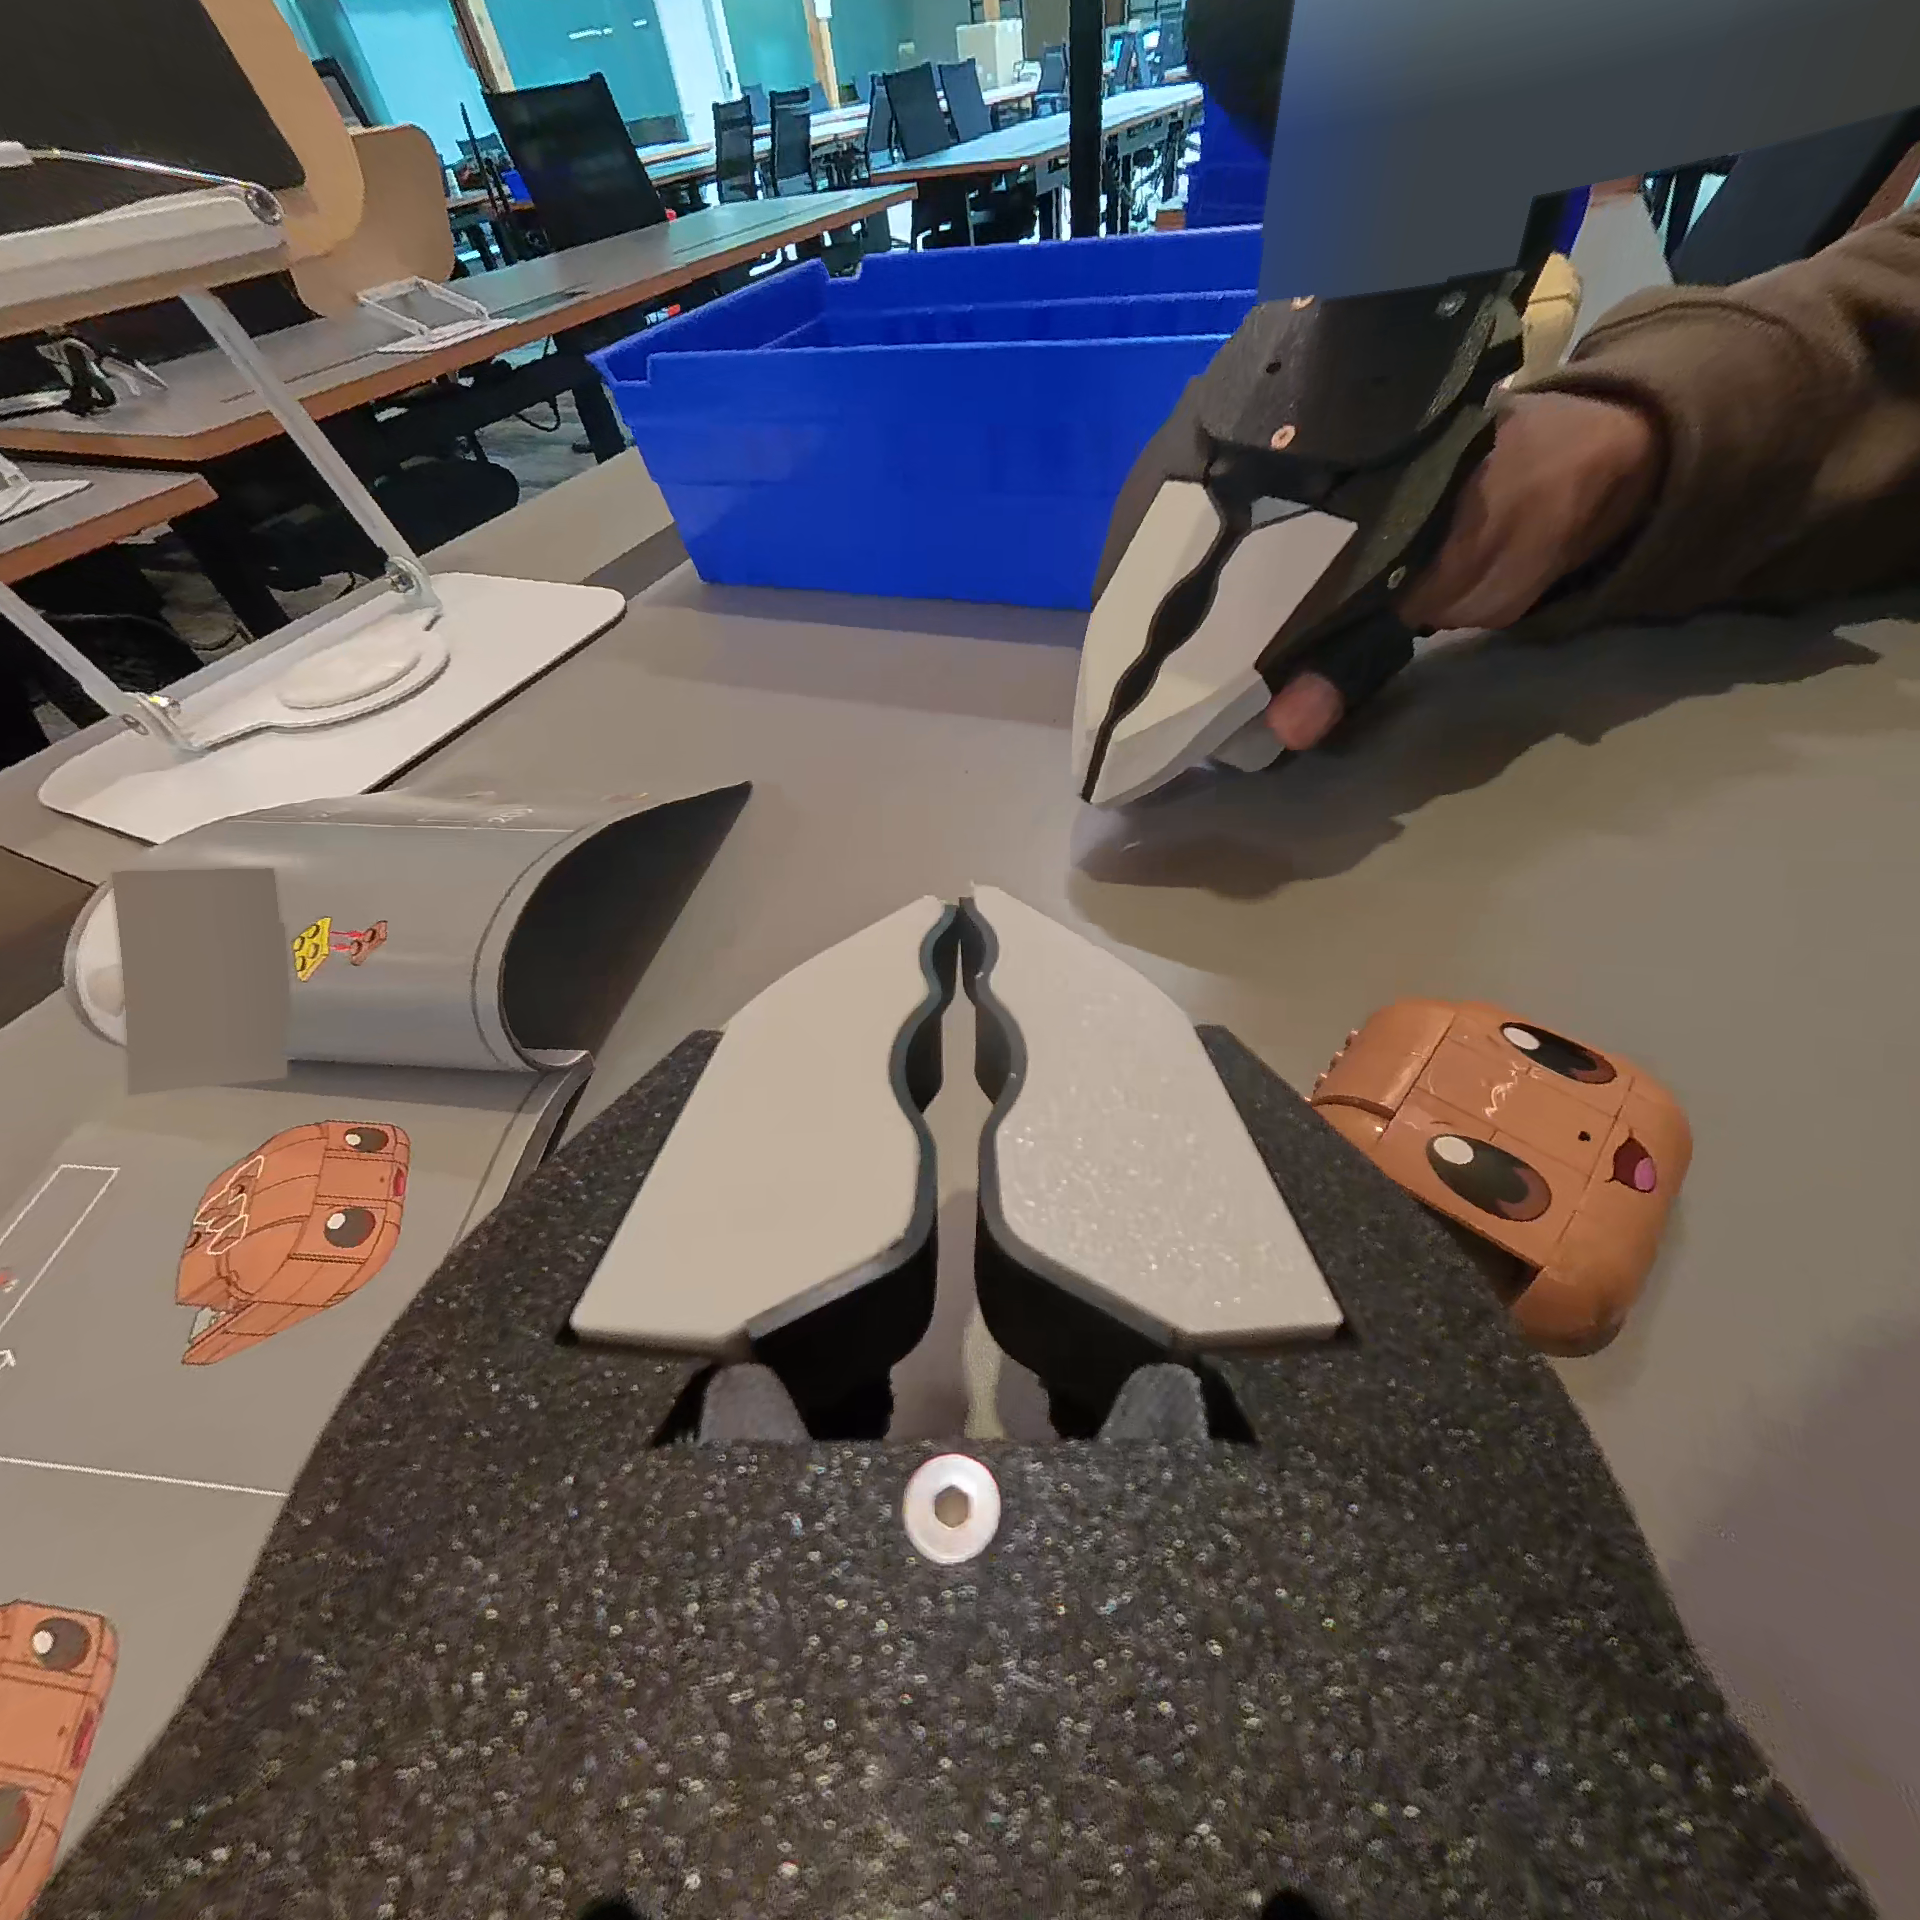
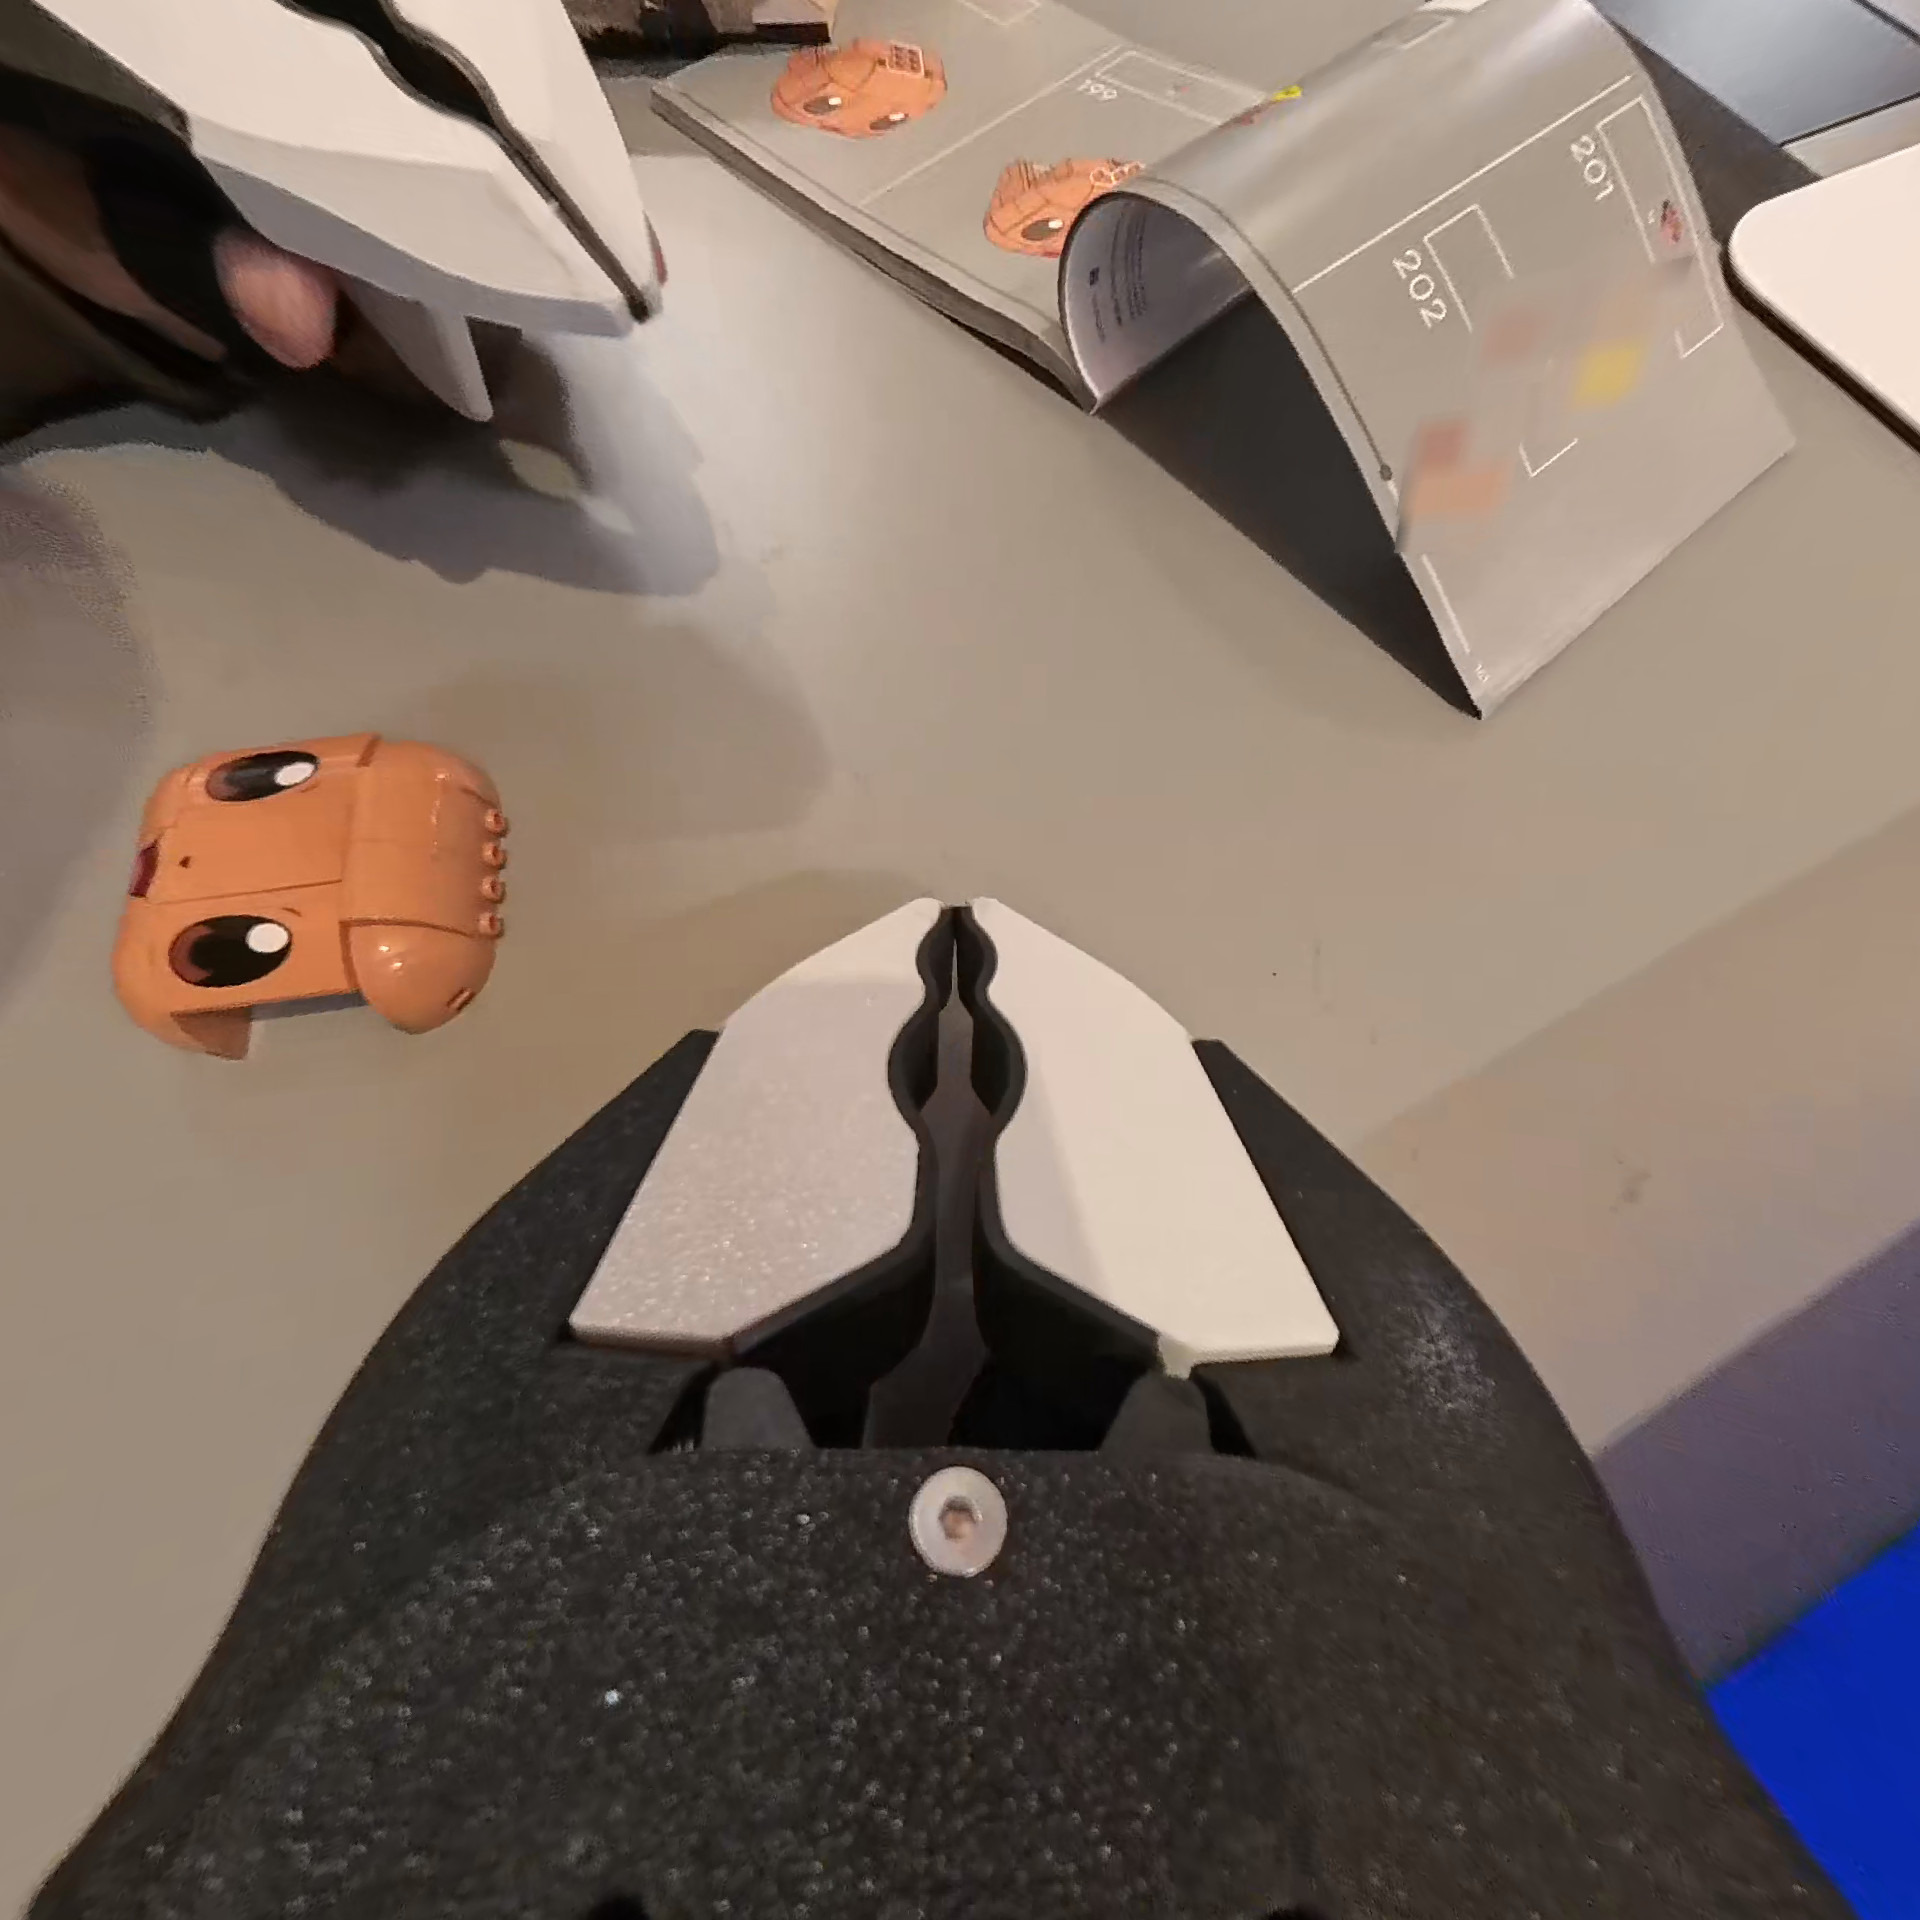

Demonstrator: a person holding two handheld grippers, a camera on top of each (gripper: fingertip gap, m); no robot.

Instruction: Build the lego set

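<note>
Grippers [image 1: 961, 914] closed; tan lego head [image 1: 1507, 1153], cartoon eyes.

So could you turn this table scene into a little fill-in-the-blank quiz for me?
1. The toy head built of bricks is coloured ____.
2. Both the left gripper and the right gripper have their jaws ____.
3. The bin at the far side of the table is coloured ____.
4. The open instruction booklet lies on the ____.

Missing words: orange; shut; blue; table

Tan lego head [image 2: 312, 883] with dark glossy eyes, blue bin [image 1: 935, 436], grey booklet [image 2: 1403, 312]
</note>
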